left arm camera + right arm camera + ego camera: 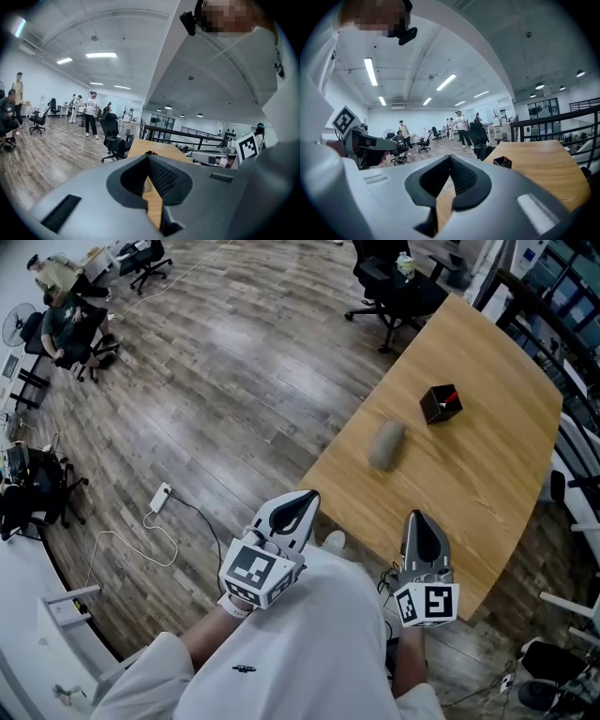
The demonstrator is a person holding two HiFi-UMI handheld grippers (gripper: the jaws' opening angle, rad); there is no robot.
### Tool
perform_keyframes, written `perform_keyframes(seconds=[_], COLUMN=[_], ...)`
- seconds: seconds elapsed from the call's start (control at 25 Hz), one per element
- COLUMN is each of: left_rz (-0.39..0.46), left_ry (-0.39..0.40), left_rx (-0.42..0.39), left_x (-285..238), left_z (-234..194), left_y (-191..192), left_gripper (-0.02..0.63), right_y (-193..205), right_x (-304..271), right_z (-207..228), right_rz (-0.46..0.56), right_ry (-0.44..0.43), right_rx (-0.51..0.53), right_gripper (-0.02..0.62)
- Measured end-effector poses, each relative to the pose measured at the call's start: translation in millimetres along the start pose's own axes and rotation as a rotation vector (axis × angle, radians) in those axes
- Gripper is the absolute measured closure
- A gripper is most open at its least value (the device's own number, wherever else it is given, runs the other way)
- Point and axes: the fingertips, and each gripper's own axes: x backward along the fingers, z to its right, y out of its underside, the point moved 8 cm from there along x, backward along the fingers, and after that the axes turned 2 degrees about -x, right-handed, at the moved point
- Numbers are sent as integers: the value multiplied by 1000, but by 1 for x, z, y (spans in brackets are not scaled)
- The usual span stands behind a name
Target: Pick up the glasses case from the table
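Observation:
The glasses case point(386, 443) is a grey oval pouch that lies on the wooden table point(487, 484), towards its left edge. In the head view my left gripper point(308, 496) hangs over the floor just off the table's near left corner, short of the case. Its jaws are shut with nothing between them. My right gripper point(416, 517) is over the table's near edge, also shut and empty. From the left gripper view, the left gripper point(148, 156) points along the table. In the right gripper view the right gripper point(450, 157) hides the case.
A small black box point(440, 403) with something red in it stands beyond the case, and it also shows as the black box point(502, 161) in the right gripper view. Black office chairs point(389, 282) crowd the table's far end. A power strip point(160, 497) and cable lie on the floor at left.

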Motion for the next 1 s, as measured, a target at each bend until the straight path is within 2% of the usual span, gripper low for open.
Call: perform_keyframes(seconds=[0.68,1.0], left_rz=[-93,-163], left_ry=[59,81], left_rx=[-3,20], left_x=[-55,-84], left_z=[-18,-31], left_y=[12,27], left_gripper=[600,600], right_y=[29,55], right_x=[-37,-66], right_z=[30,42], right_rz=[-60,-101], right_ry=[115,117], right_rx=[26,9], right_gripper=[584,565])
